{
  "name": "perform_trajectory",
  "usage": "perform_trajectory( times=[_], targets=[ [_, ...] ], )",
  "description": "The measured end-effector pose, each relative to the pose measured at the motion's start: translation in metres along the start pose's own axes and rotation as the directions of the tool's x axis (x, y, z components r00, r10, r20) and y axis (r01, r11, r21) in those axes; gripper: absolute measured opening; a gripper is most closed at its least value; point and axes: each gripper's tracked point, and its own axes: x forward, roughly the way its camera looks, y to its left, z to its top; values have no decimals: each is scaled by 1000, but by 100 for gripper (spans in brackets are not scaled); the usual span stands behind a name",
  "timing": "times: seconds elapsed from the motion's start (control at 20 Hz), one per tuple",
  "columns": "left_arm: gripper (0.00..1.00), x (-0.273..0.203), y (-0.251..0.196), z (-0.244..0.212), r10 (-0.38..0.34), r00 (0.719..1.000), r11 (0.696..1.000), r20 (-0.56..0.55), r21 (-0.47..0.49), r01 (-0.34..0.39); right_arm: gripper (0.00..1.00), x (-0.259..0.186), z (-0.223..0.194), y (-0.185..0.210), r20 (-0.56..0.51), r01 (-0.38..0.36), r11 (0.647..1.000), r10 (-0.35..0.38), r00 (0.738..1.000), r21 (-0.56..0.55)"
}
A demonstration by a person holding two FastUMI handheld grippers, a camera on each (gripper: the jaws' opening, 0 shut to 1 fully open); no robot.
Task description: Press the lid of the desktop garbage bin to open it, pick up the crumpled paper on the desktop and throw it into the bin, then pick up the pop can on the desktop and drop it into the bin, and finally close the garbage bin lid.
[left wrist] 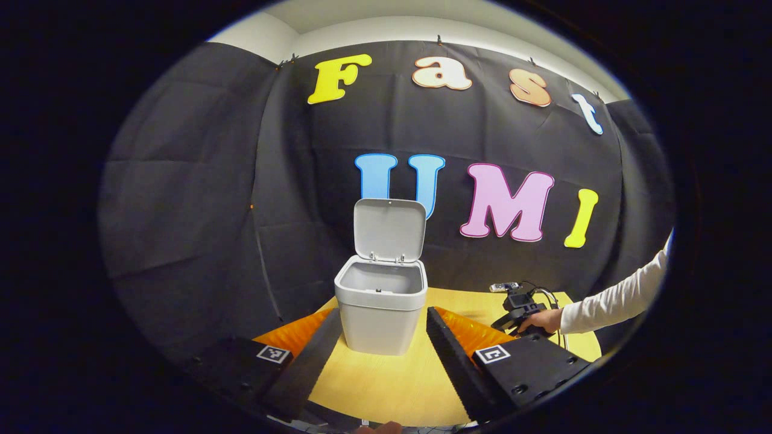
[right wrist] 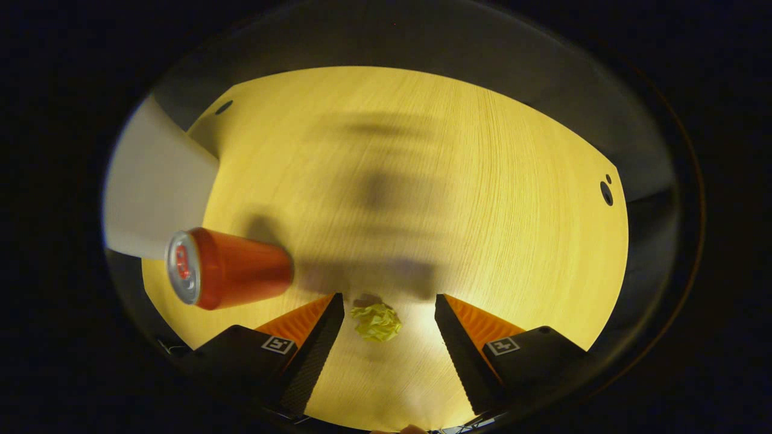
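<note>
The right gripper (right wrist: pixel 386 328) hangs over the desktop (right wrist: pixel 482 199) with its fingers spread wide and nothing held. The crumpled paper (right wrist: pixel 376 322) lies between the fingertips, a little nearer the left-hand one in the right gripper view, touching neither. To take it well, I judge the gripper should drop straight down, centre on the paper, then close gently (it will squash easily). The pop can (right wrist: pixel 226 268) stands just beside, off to that same side, so avoid nudging it. The left gripper (left wrist: pixel 386 337), also wide open and empty, faces the garbage bin (left wrist: pixel 381 304), whose lid (left wrist: pixel 389 229) stands open.
</note>
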Motion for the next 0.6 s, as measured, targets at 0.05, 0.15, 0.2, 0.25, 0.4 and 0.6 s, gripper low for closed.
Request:
perform_trajectory(
  times=[0.05,0.15,0.2,0.25,0.4,0.6],
  targets=[
    [96,-2,-1,-3,6,1000,1000,-9,-2,-6,99,6,-3,1,-11,-10,1000,10,1000,12],
    [96,-3,3,-6,24,1000,1000,-11,8,-24,98,12,-10,1,-33,-26,999,27,999,46],
    [96,-5,3,-6,23,1000,1000,-13,13,-23,99,11,-10,-1,-39,-17,998,19,999,54],
    [96,-5,4,-7,24,1000,1000,-17,19,-24,99,10,-5,2,-21,-28,998,30,999,60],
    [96,-6,11,-7,33,999,999,-18,20,-33,95,11,-9,2,-38,-32,998,34,999,48],
    [96,-5,13,-5,27,1000,999,-7,21,-27,69,11,-18,-2,-34,-17,999,18,999,27]
  ],
)
